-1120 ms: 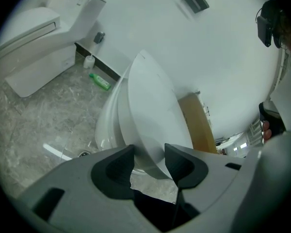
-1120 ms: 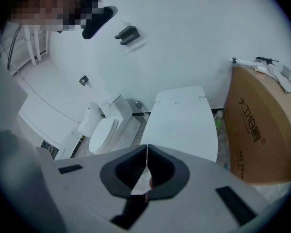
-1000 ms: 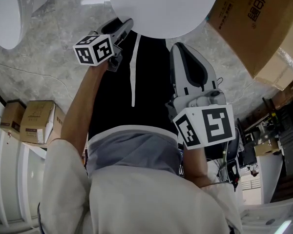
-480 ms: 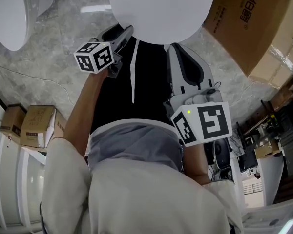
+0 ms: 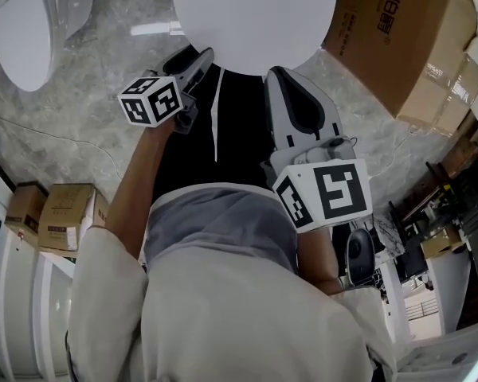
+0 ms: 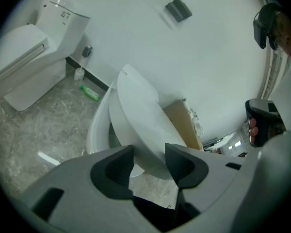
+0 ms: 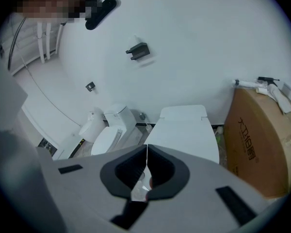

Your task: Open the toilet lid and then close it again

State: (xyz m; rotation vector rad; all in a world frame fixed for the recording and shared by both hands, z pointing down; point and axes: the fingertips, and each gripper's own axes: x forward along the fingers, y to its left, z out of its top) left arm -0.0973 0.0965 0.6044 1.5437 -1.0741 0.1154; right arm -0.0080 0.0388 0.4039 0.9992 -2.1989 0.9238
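Grippers come first, both held out in front of the person's chest. The left gripper [image 6: 149, 150] has its jaws spread wide with nothing pressed between them. The lid's near edge shows through the gap, but it lies beyond the tips and, as far as I can judge, is untouched. The right gripper [image 7: 146, 149] has its jaws pressed together on nothing and points at the toilet.

Next out, the lid [image 5: 255, 10] lies over the bowl [image 6: 96, 130], a smooth white oval. It looks down in the head and right gripper views. The left gripper view shows a dark seam under it that may be only shadow, so I cannot tell whether it sits fully flat. Just right of the toilet stands a box [image 5: 406, 38]; farther left is a second toilet [image 5: 20, 34].

Opening looks not yet begun. The risk is the lid's edge, which is rounded and glossy. Jaws closing short of it would catch air, and a shallow bite could slip midway and let the lid drop with a bang. The shut right gripper could not catch it, and a wide swing on that side could knock the box.
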